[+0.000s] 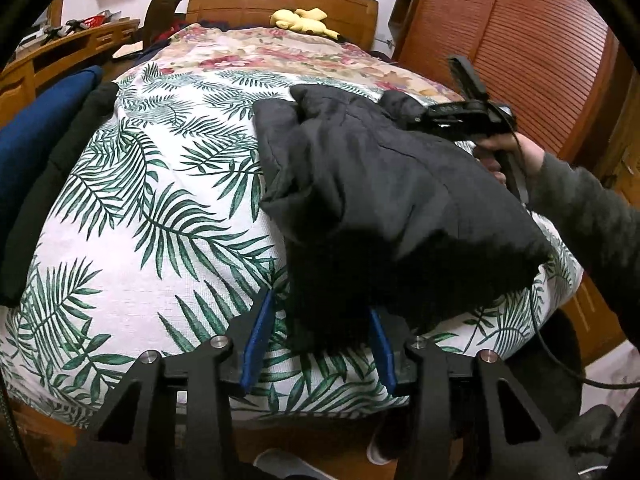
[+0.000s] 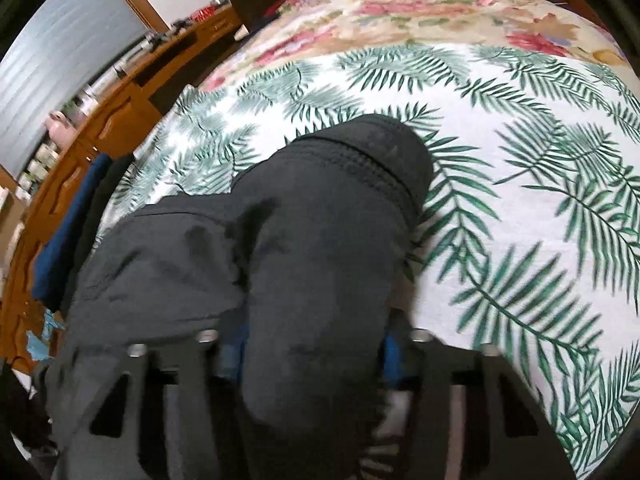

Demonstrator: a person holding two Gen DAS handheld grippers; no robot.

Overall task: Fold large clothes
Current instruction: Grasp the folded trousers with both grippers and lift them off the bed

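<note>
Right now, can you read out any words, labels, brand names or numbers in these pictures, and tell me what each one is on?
None can be read.
The black jacket shows no label or logo.
Small items on the wooden desk are too small and blurred to read.

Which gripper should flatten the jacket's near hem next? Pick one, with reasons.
Left, probably. The left gripper already straddles the black jacket's near hem on the leaf-print sheet; the right gripper is far up, bunched in a sleeve.
</note>
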